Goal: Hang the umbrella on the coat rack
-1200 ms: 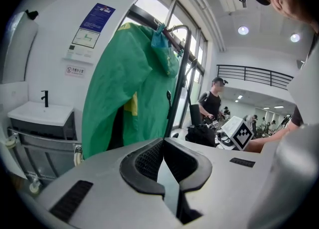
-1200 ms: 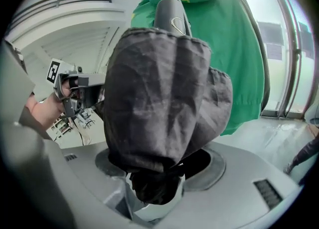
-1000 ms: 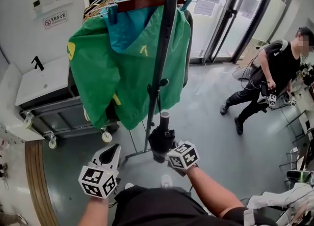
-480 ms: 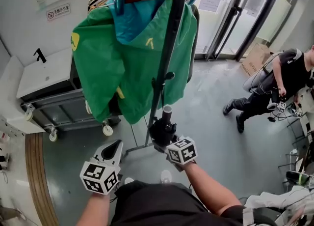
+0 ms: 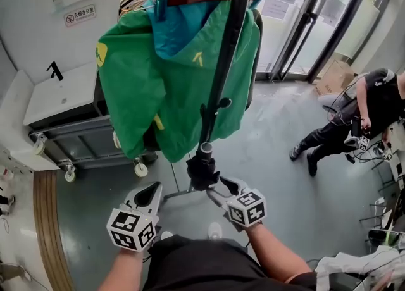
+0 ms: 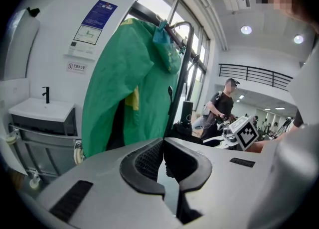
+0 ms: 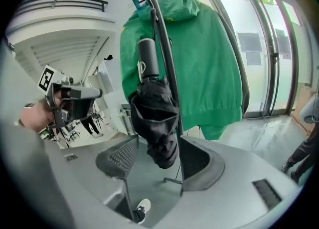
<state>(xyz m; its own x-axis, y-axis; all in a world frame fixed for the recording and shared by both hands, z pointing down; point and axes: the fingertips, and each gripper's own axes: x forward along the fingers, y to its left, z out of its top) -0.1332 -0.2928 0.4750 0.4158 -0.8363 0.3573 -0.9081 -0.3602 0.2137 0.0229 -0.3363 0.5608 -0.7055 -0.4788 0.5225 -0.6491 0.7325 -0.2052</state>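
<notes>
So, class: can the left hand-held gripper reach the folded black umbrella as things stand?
Probably yes: the left hand-held gripper sits close to the umbrella with open air between, though its jaws are together.

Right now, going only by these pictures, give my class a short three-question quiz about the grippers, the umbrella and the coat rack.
1. True or false: the left gripper has its jaws together with nothing between them.
2. The lower end of the black umbrella is: A) between the open jaws of the right gripper; B) lying on the floor; C) on the white sink.
3. Fill in: the jacket on the coat rack is ____.
Key: 1 true; 2 A; 3 green.
</notes>
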